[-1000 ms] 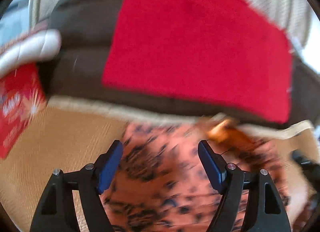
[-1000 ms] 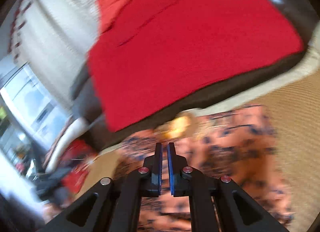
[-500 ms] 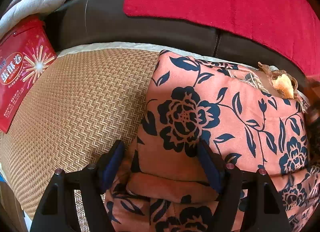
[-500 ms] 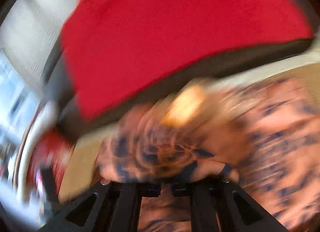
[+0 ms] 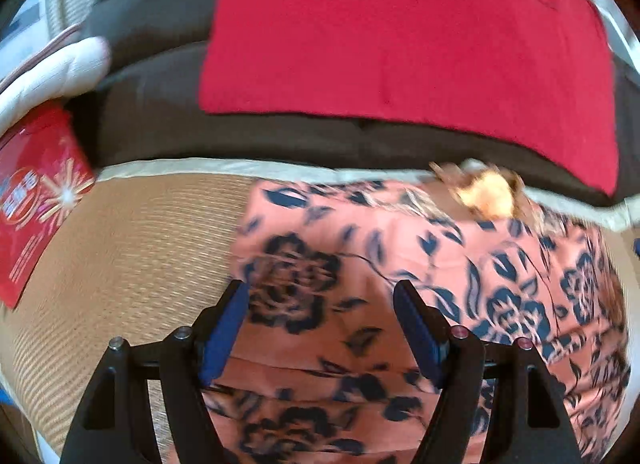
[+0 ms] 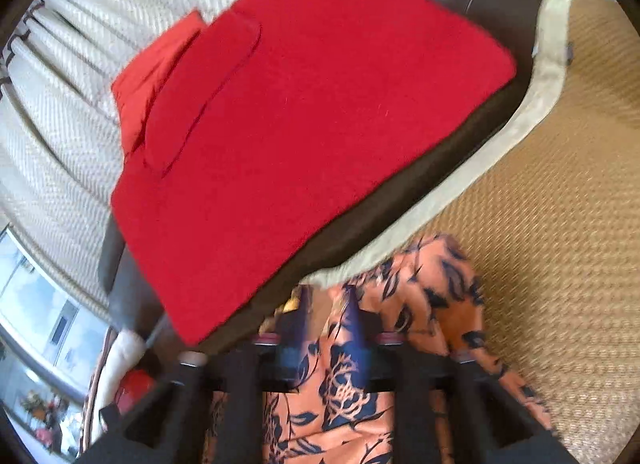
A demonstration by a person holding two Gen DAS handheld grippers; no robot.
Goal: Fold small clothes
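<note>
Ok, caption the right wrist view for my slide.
Right gripper pinching floral garment above woven mat, red cloth behind.

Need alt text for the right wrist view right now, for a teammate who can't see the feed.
The right gripper is shut on a fold of the floral garment, which drapes over its fingers above a woven mat. Behind, a red cloth lies on a dark sofa. The picture is motion-blurred.
</note>
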